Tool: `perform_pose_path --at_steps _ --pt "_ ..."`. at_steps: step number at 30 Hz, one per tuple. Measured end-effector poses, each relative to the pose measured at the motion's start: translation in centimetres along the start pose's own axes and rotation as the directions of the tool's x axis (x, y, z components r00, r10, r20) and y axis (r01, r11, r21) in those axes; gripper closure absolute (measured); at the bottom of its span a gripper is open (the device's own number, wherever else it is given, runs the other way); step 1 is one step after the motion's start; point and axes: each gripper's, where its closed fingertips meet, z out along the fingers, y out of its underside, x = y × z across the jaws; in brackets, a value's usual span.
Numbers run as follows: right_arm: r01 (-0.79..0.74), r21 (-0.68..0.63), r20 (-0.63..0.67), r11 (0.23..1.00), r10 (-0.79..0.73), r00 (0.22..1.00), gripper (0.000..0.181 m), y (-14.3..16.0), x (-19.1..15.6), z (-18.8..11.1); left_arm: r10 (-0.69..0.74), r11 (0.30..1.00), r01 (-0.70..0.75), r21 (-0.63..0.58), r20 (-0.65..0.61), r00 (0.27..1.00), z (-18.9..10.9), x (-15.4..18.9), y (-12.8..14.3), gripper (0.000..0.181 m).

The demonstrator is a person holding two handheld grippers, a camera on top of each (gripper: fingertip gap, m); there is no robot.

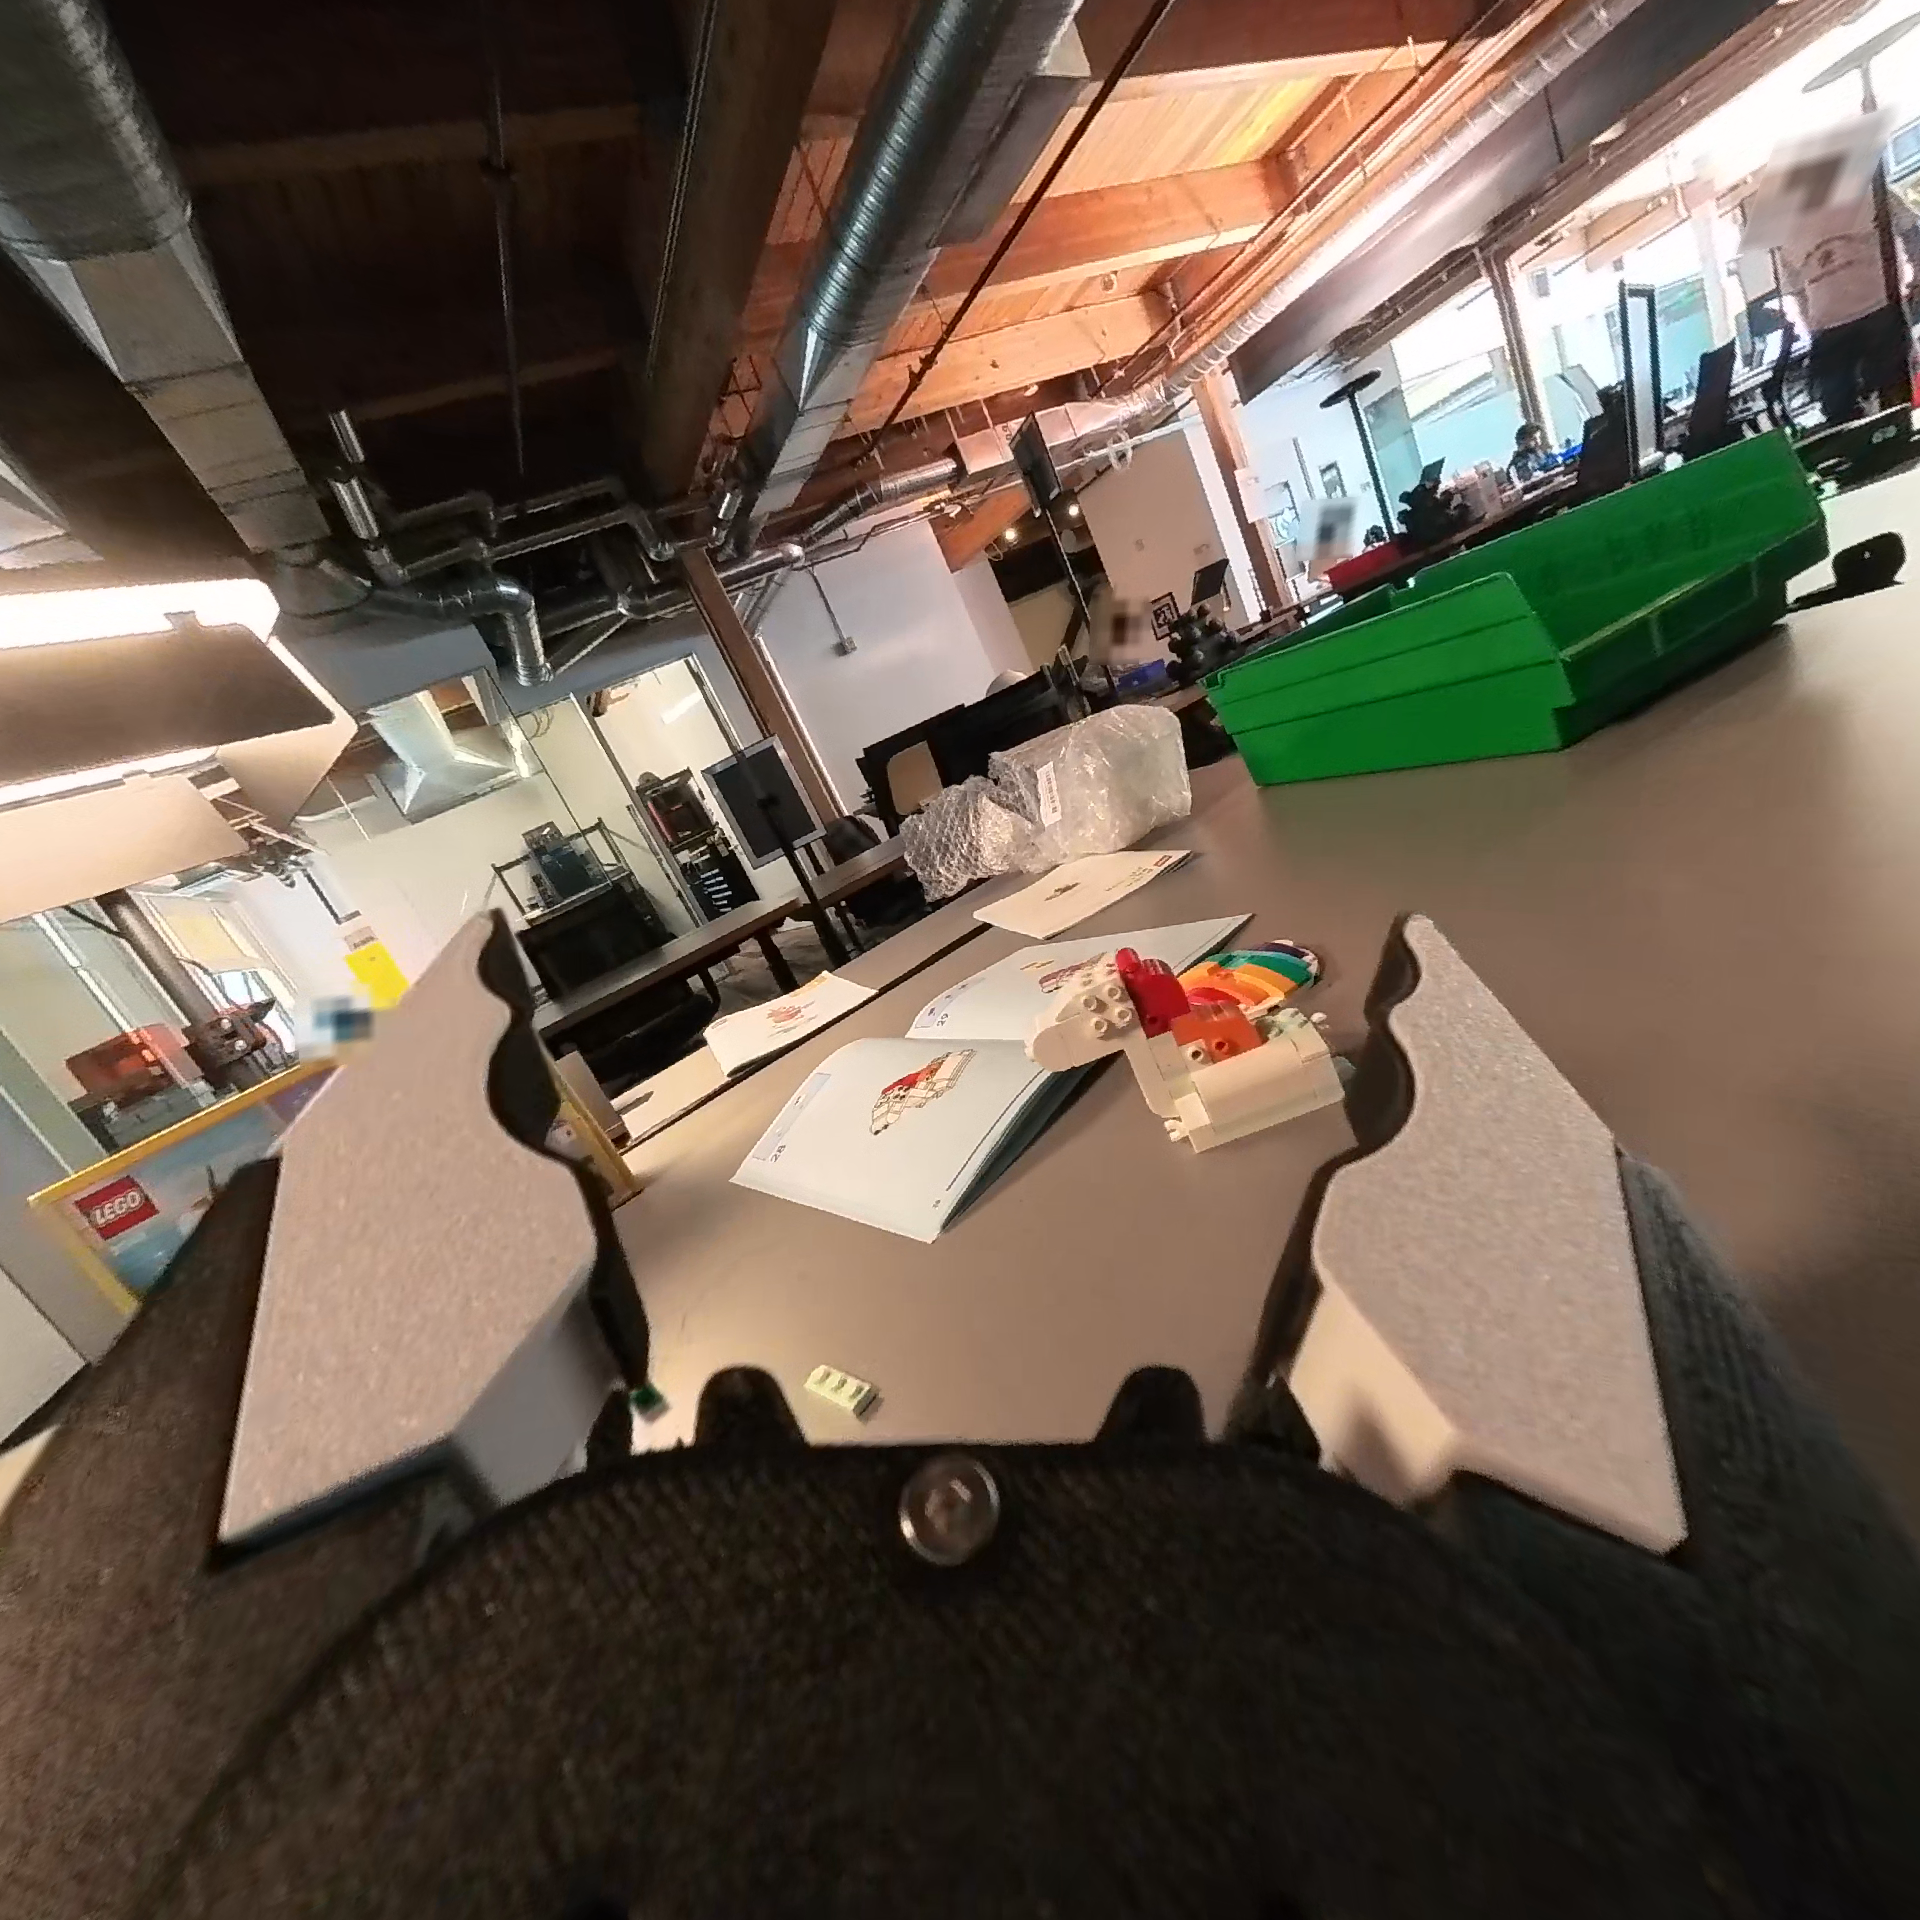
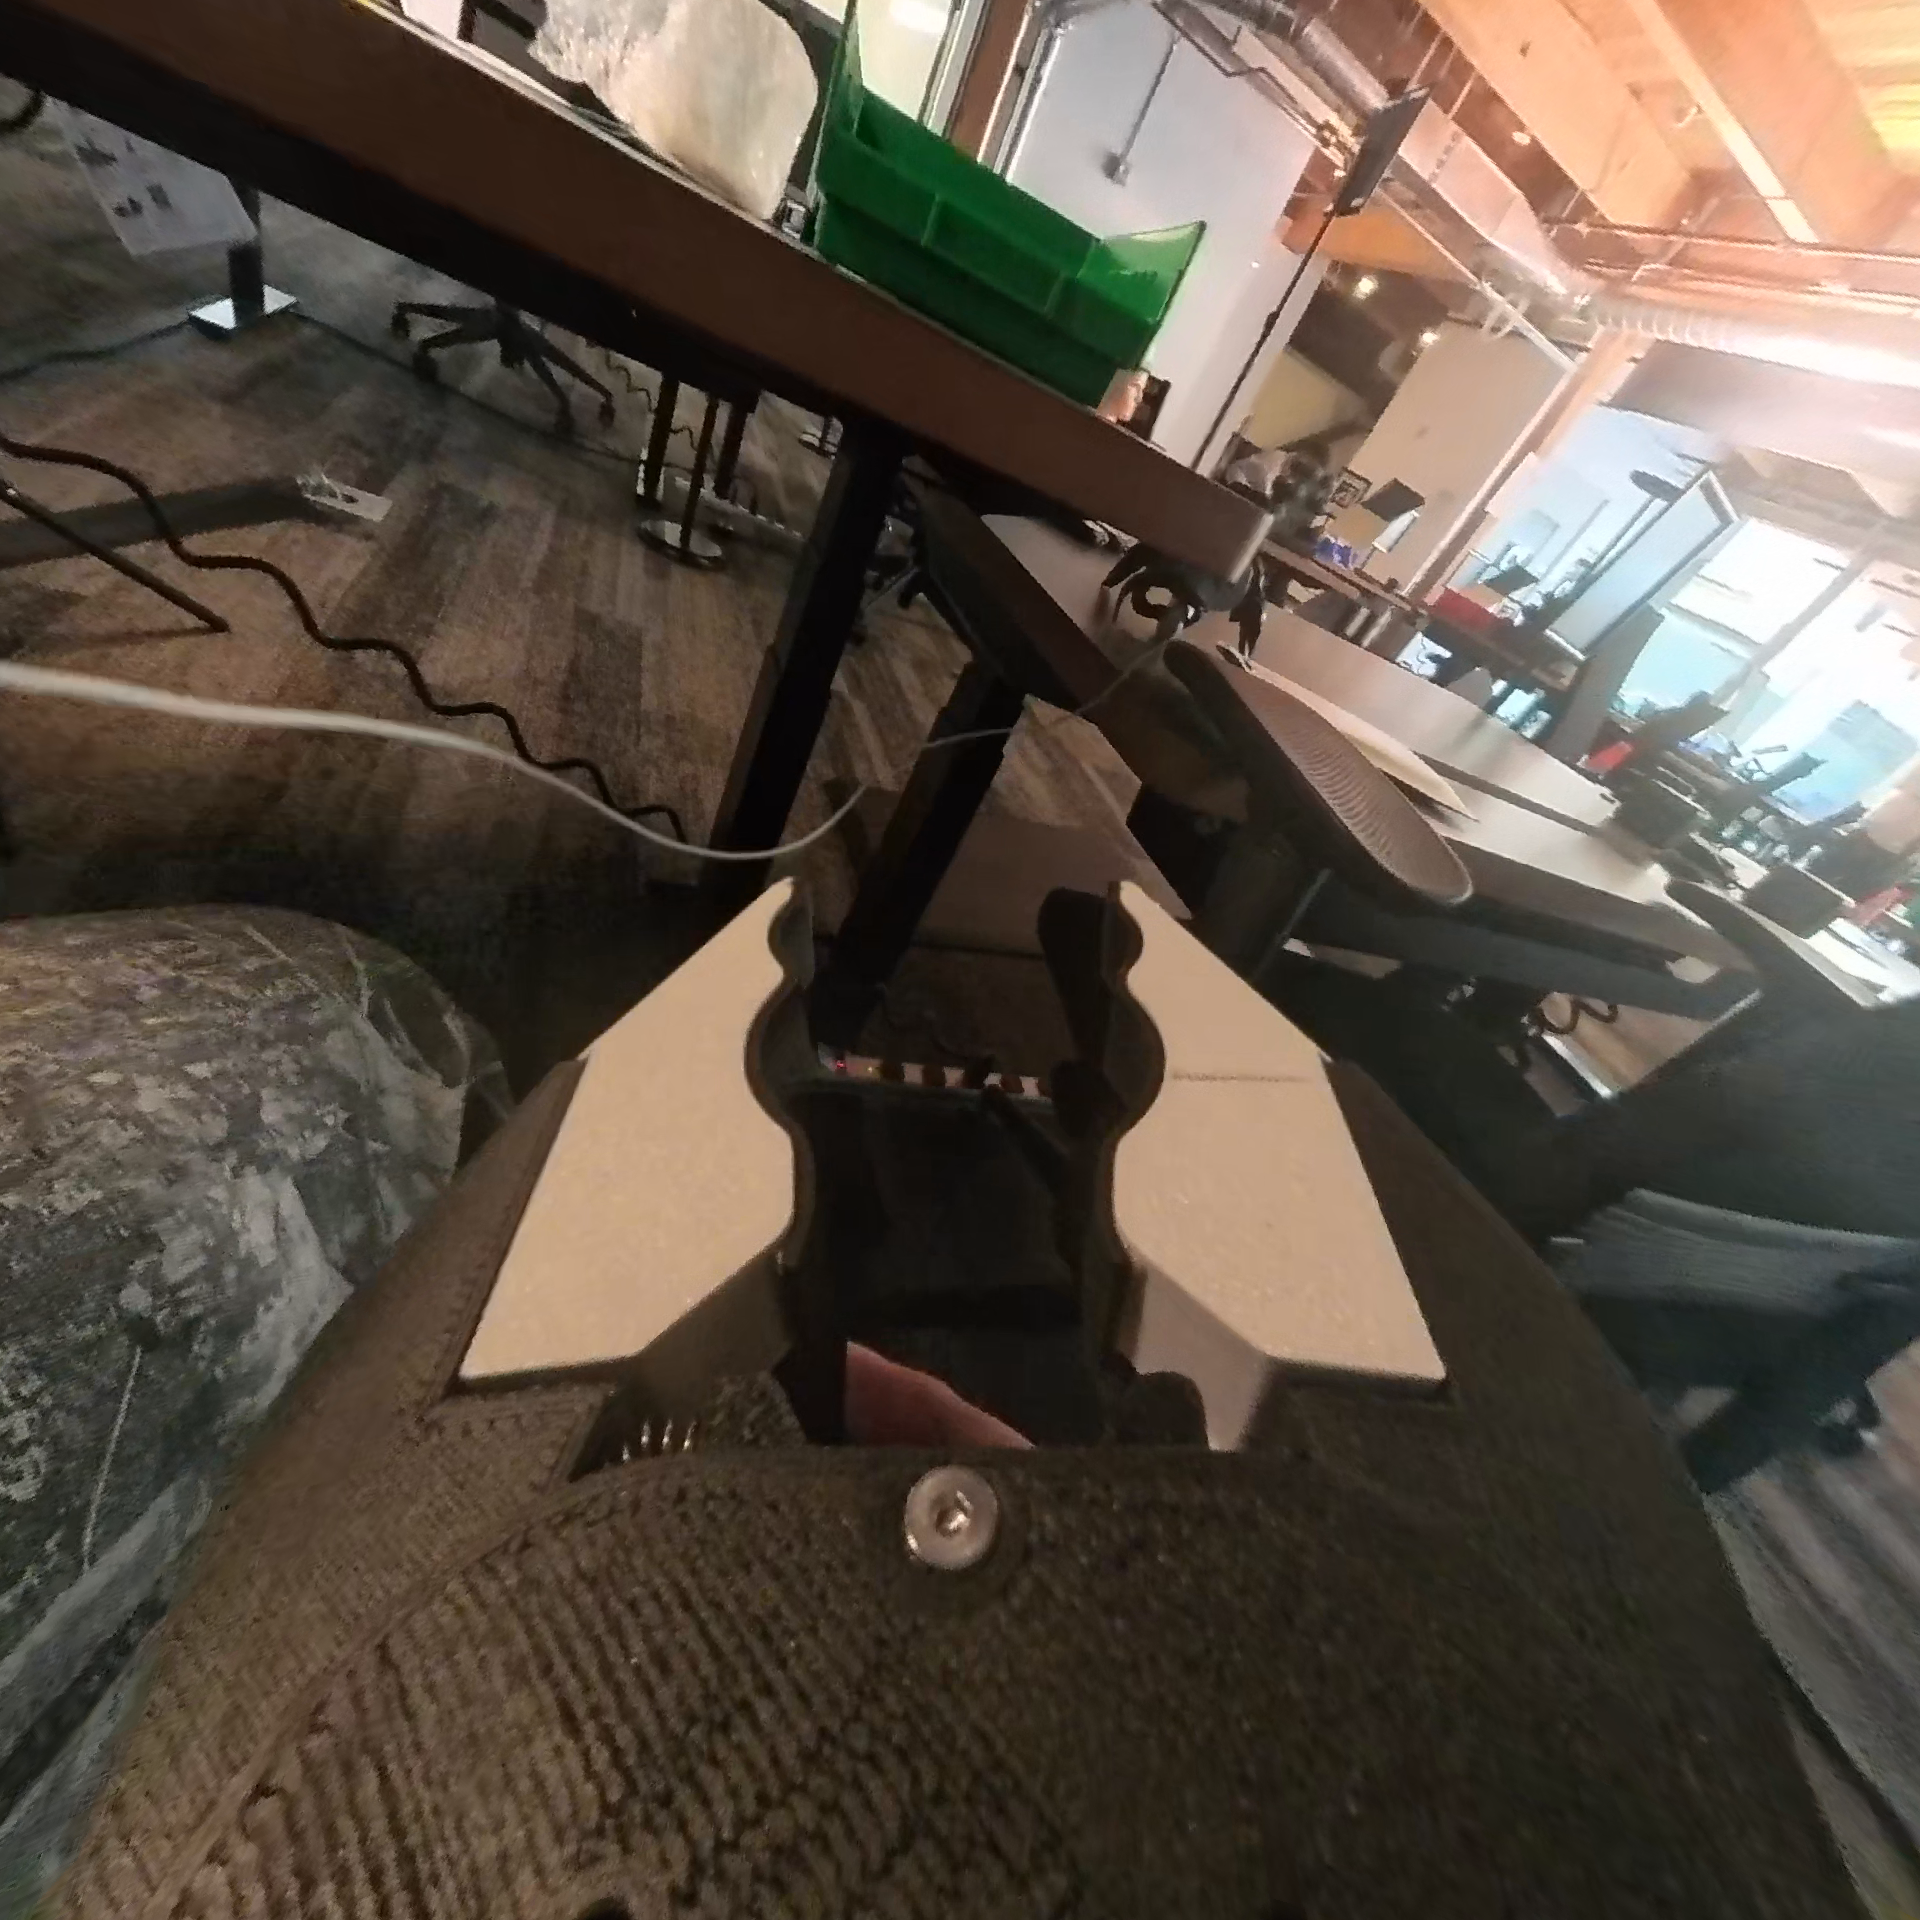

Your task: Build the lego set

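L gripper (image 1: 951, 1049) low over the grey table (image 1: 1558, 935), fingers spread wide, nothing between them. Near its base a small pale-green plate (image 1: 844, 1388) lies flat on the table, inside the finger gap, not touching either finger. Tiny green bit (image 1: 646, 1403) at the foot of the L finger, can't tell what it is.

Further out: open instruction booklet (image 1: 914, 1122) flat on the table, between the fingers in view. Just right of it the part-built lego model (image 1: 1205, 1049), white body w/ red + orange bricks on top, close to the R fingertip but not touching. Rainbow arc piece (image 1: 1262, 977) right behind the model. More leaflets (image 1: 1081, 894) beyond, then bubble-wrap bags (image 1: 1049, 810), then stacked green bins (image 1: 1507, 644) far right. Lego box (image 1: 114, 1216) at far left edge, mostly hidden by the finger.

R gripper (image 2: 951, 925) is off the table, below its edge level, aimed at table legs (image 2: 821, 582) and carpet (image 2: 312, 520). Fingers partly apart, gap narrower than L, holding nothing. White cable (image 2: 416, 738) runs across past the fingertips. Camo-pattern fabric (image 2: 187, 1143) at left, near. Office chair (image 2: 1382, 810) to the right. Green bins (image 2: 987, 270) visible on the tabletop above, bubble wrap (image 2: 696, 83) beside them.
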Motion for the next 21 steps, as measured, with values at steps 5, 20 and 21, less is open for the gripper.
perform_pose_path --at_steps 5,20,21 --pt "-0.043 0.047 0.023 0.998 0.042 0.999 0.126 -0.7 0.0 -1.4 0.052 0.998 -0.052 -0.02 0.006 0.999 -0.1 0.2 0.2 0.028" --pt "-0.092 0.104 -0.01 0.99 0.094 0.996 0.126 -0.6 1.7 -10.7 -0.22 0.974 0.228 0.003 -0.238 0.946 -12.3 15.9 -13.5 0.051" --pt "-0.097 0.099 -0.014 0.99 0.099 0.995 0.126 -0.3 2.0 -11.7 -0.253 0.966 0.256 -0.021 -0.265 0.931 -13.3 17.0 -14.0 0.052"
